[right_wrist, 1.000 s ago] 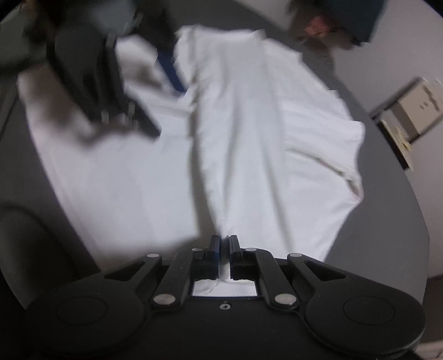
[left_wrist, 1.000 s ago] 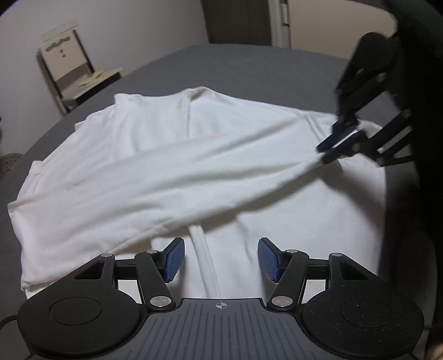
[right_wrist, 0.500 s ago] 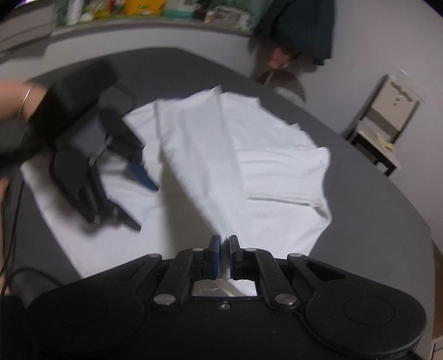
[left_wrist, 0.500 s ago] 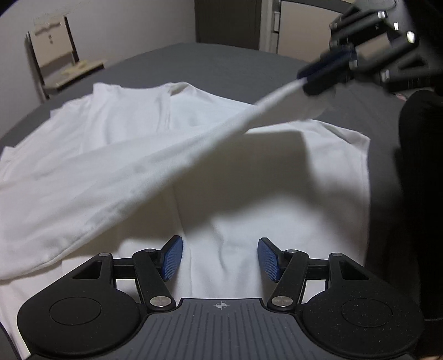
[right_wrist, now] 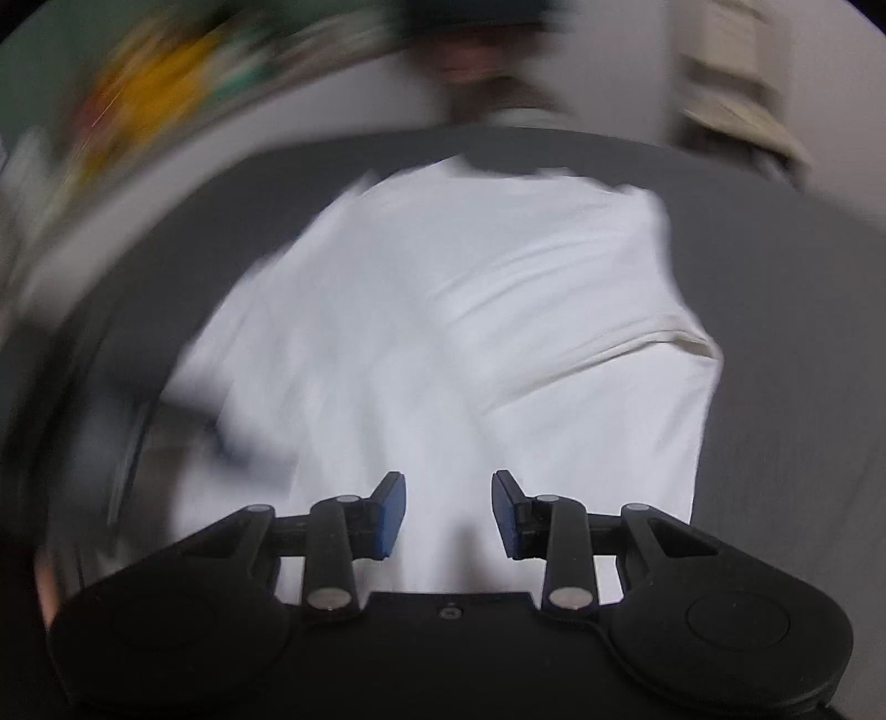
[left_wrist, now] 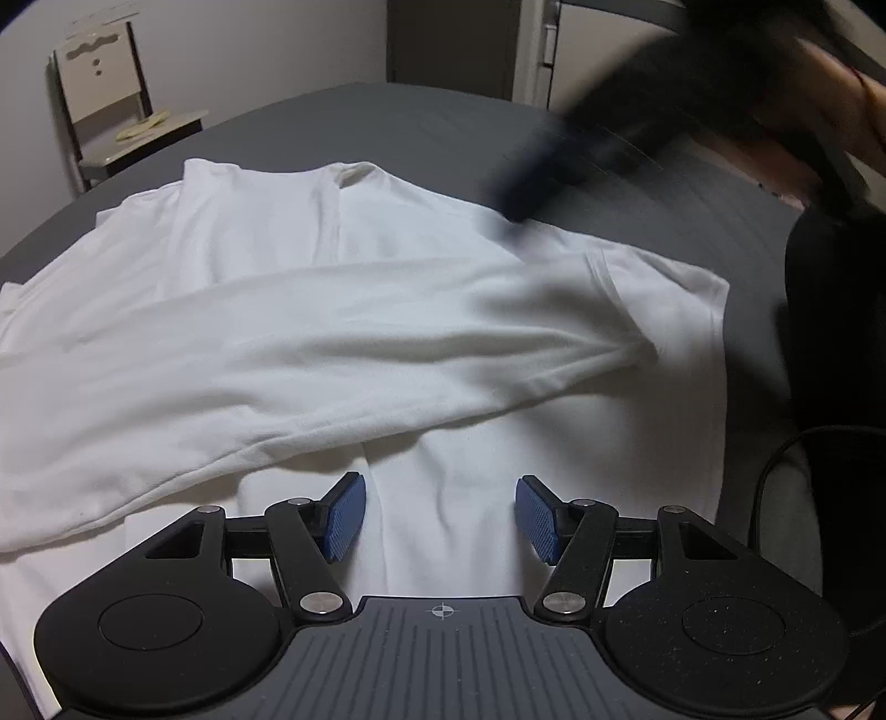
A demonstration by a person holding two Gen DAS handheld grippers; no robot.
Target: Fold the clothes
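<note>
A white long-sleeved shirt (left_wrist: 343, 277) lies spread on a dark grey bed (left_wrist: 421, 122). One long sleeve (left_wrist: 332, 354) lies folded across the body, its cuff end (left_wrist: 637, 349) at the right. My left gripper (left_wrist: 440, 518) hovers open above the shirt's near edge with nothing between its blue pads. The right gripper appears as a dark blur (left_wrist: 531, 188) above the shirt's far side. In the blurred right wrist view, my right gripper (right_wrist: 448, 512) is open over the shirt (right_wrist: 443, 310), holding nothing.
A pale wooden chair (left_wrist: 105, 99) stands by the wall at the far left, also seen as a blurred chair (right_wrist: 736, 105). A door (left_wrist: 581, 50) is behind the bed. A person's arm (left_wrist: 819, 99) reaches in at the upper right. A black cable (left_wrist: 775, 471) hangs at the right.
The right gripper carried the sleeve up and across the shirt, opened and let it go; the sleeve now lies flat on the body. The right gripper is swinging away fast. The left gripper stayed put.
</note>
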